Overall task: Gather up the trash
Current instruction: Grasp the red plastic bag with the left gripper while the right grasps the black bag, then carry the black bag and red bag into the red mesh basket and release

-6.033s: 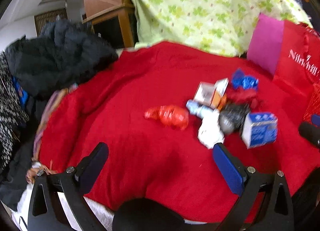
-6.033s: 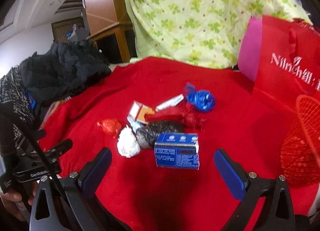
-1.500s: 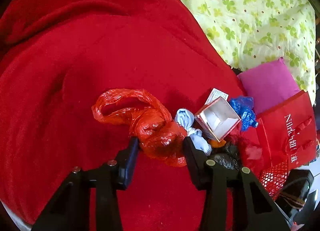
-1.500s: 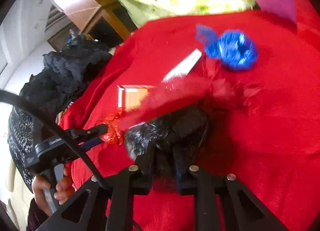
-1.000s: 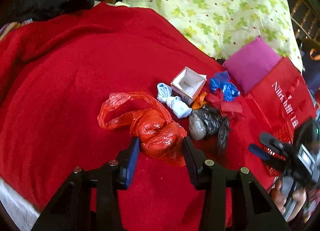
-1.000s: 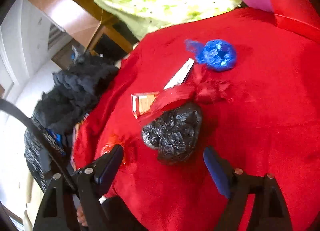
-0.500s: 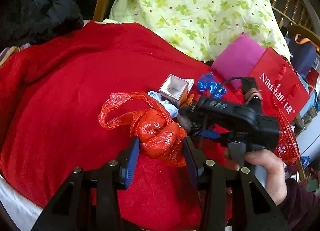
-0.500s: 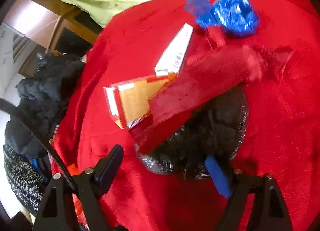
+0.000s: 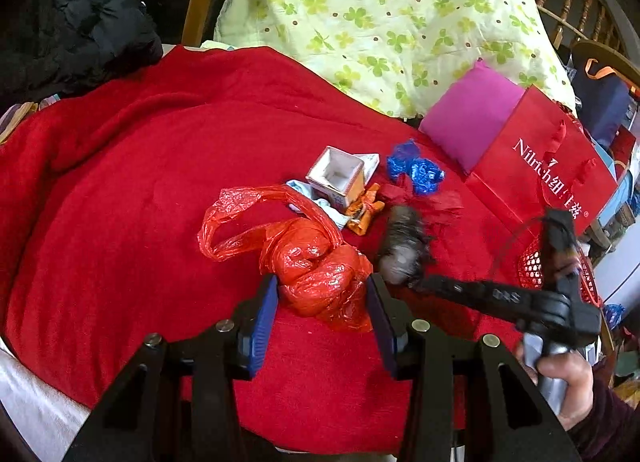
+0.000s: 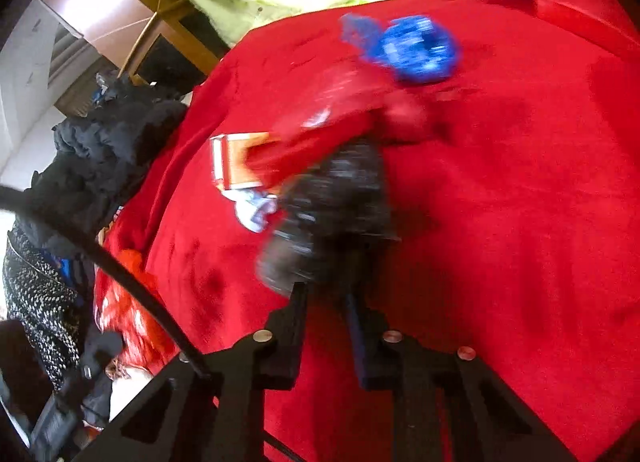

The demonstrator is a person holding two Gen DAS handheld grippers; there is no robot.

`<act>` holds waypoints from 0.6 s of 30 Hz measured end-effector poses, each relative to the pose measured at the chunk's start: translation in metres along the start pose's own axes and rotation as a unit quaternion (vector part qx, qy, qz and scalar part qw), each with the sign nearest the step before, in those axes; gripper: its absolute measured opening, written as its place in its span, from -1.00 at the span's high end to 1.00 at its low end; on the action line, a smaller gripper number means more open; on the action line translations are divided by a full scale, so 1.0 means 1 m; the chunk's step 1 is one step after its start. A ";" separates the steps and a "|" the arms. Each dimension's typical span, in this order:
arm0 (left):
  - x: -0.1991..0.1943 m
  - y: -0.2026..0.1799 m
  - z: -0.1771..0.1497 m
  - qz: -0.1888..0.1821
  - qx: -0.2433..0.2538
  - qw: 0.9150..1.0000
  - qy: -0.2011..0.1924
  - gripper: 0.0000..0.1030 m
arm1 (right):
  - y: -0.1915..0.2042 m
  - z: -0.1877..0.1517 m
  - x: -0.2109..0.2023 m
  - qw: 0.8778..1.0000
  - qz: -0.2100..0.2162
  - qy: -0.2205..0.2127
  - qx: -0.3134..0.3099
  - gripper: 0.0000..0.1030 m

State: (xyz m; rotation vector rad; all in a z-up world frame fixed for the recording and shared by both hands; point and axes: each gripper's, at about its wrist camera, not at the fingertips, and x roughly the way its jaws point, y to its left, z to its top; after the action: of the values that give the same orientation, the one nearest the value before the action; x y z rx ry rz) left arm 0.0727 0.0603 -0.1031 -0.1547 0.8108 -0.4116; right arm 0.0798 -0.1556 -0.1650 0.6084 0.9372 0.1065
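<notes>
Red plastic bag (image 9: 320,262) is sitting clenched in the left gripper (image 9: 320,302) while the right gripper (image 10: 326,302) is pinching the black bag (image 10: 336,202), both probably heading next for the red mesh basket (image 9: 532,266).

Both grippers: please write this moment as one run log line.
left gripper: shut on red plastic bag | right gripper: just closed on black plastic bag | surface: red blanket
</notes>
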 end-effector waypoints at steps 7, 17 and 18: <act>0.004 -0.014 -0.002 -0.002 0.014 1.000 0.000 0.09 | -0.062 -0.010 -0.054 0.998 0.029 -0.012 0.056 0.56; -0.006 -0.002 -0.005 0.012 0.011 1.000 -0.011 0.09 | 0.002 0.020 -0.022 0.998 0.057 -0.016 0.030 -0.60; -0.009 0.000 -0.006 0.016 0.012 1.000 -0.015 0.09 | 0.009 0.024 -0.013 0.998 0.052 -0.011 0.033 -0.60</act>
State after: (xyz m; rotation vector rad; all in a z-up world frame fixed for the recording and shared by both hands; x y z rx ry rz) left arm 0.0634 0.0644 -0.1015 -0.1255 0.7785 -0.3880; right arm 0.0927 -0.1633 -0.1407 0.7183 0.8902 0.1631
